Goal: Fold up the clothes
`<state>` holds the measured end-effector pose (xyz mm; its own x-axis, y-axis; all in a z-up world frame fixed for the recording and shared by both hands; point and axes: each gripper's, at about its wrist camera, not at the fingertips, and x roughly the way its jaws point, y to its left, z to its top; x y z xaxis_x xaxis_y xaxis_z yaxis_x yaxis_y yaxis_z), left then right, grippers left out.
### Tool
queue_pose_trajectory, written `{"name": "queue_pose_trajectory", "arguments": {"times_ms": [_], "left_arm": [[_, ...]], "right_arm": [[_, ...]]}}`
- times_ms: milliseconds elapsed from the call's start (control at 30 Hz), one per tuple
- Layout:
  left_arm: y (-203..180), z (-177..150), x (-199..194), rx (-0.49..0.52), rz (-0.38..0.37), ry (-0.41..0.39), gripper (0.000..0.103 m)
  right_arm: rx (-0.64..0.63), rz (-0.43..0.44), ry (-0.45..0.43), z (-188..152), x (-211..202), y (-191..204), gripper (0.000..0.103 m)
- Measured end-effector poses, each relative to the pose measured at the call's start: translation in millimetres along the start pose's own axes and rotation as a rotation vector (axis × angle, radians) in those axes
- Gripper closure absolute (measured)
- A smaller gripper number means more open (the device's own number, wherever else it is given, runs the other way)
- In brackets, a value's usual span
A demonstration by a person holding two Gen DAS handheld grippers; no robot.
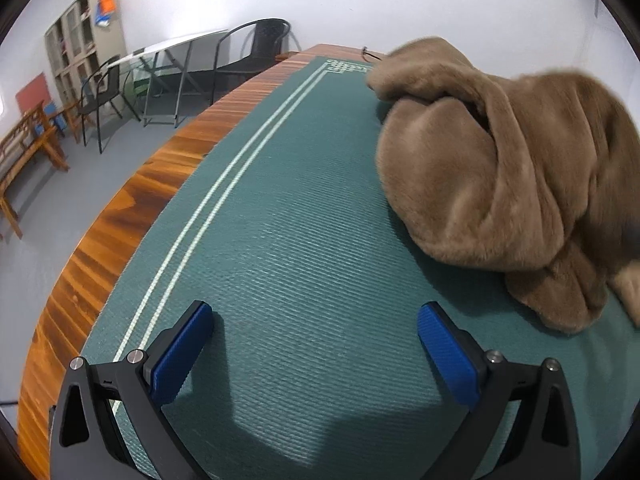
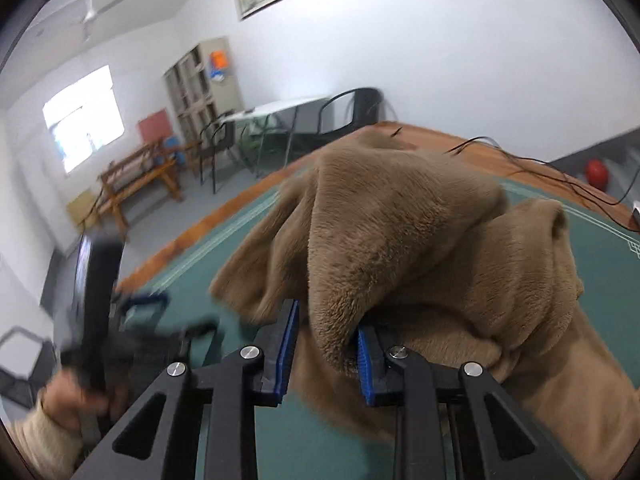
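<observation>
A brown fleece garment (image 1: pixel 500 168) lies crumpled in a heap on the green mat (image 1: pixel 300 200), on the right of the left wrist view. My left gripper (image 1: pixel 316 316) stands open low over bare mat, left of the heap, with nothing between its blue pads. In the right wrist view a raised fold of the garment (image 2: pixel 400 220) fills the gap between the blue pads, and my right gripper (image 2: pixel 328 320) is shut on it. The left gripper (image 2: pixel 140 320) shows there too, blurred, held by a person's hand (image 2: pixel 72 400) in a cream sleeve.
The mat covers a wooden table (image 1: pixel 132 208) whose edge curves along the left. Black cables (image 2: pixel 560 176) trail over the table's far right end. Beyond the table stand black chairs (image 1: pixel 100 96), a folding table (image 1: pixel 176 48), a cabinet (image 1: pixel 80 40) and a wooden bench (image 1: pixel 28 152).
</observation>
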<state>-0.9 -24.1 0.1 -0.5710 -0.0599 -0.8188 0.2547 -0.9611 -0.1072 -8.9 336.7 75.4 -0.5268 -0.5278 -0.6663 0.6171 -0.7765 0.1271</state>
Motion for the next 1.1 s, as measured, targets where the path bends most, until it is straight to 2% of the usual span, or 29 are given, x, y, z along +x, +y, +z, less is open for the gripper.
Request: {"name": "queue_pose_trajectory", "arguments": {"times_ms": [200,267,300,400,467,500,633,700,833,933,1000,1100], "left_arm": [[3,0,-2,-0.027,-0.031,-0.016,0.0],[10,1,-5,-0.067,-0.083,-0.032,0.0],[14,2,-6,-0.09,-0.126,-0.035,0.0],[30,6,-8,-0.197,-0.328,-0.029,0.0],[32,9,-6,-0.253,-0.427,0.022,0.0],[31,12,-7,-0.26,-0.445,0.027,0.0],[3,27,-24,-0.149,-0.382,-0.026,0.0],[-7,41,-32,-0.106,-0.396,-0.054,0.0],[-24,69,-38,-0.082,-0.464,-0.111,0.0],[-36,93,-30,-0.027,-0.383,-0.149,0.0],[-36,103,-18,-0.035,-0.395,-0.109,0.0],[-38,110,3,-0.084,-0.487,-0.009,0.0]], "right_arm": [[0.066,0.012,0.031,-27,6,-9,0.074],[0.082,0.014,0.027,-28,10,-12,0.074],[0.078,0.01,0.027,-29,12,-12,0.074],[0.066,-0.003,0.027,-32,19,-10,0.074],[0.078,0.0,0.022,-38,21,-14,0.074],[0.088,0.004,0.014,-41,22,-16,0.074],[0.13,0.021,-0.02,-45,25,-20,0.074],[0.139,0.021,-0.025,-47,26,-21,0.074],[0.123,0.0,-0.029,-48,24,-17,0.074],[0.106,-0.021,-0.034,-48,22,-13,0.074],[0.102,-0.023,-0.038,-48,22,-8,0.074],[0.121,-0.002,-0.039,-45,22,-15,0.074]]}}
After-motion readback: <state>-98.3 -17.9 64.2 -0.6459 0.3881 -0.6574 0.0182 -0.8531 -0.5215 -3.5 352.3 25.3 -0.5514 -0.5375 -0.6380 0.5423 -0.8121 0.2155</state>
